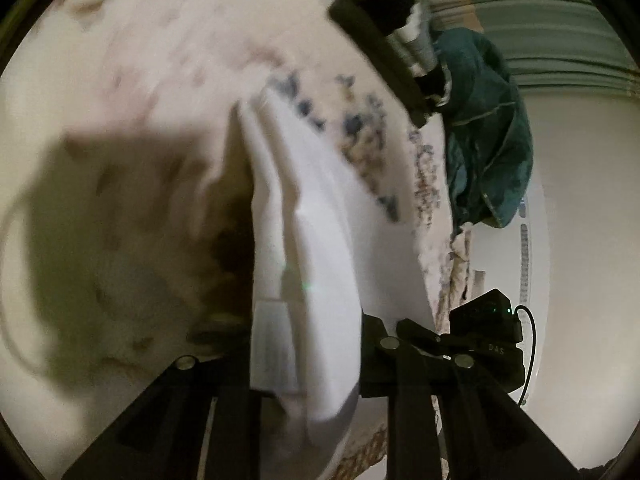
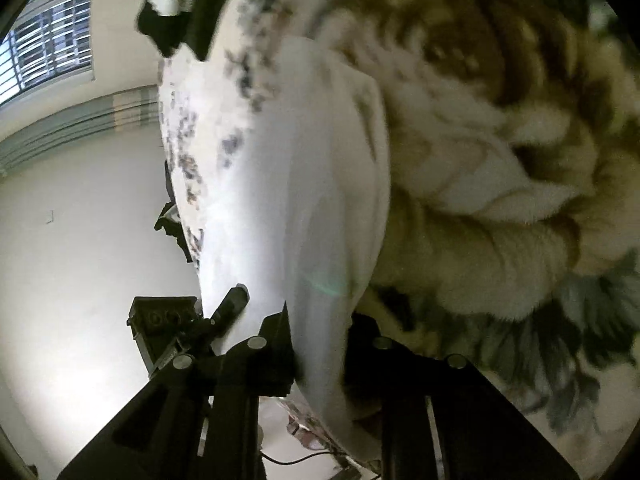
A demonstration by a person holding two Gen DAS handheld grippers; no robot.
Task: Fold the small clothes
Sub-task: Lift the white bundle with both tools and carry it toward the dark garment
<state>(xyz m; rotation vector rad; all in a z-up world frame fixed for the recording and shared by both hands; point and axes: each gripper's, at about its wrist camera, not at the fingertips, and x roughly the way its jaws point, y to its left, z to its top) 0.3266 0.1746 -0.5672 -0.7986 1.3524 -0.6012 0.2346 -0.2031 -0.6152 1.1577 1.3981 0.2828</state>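
- The left gripper (image 1: 308,376) pinches a white garment (image 1: 316,216), its label (image 1: 274,348) near the fingers.
- The garment stretches far over a floral-patterned bedcover (image 1: 152,80).
- A teal garment (image 1: 486,120) lies to the right, at the bedcover's edge.

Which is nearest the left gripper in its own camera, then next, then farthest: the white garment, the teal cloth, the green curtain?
1. White garment, between the left gripper fingers.
2. Teal cloth, upper right.
3. Green curtain, behind at top right.
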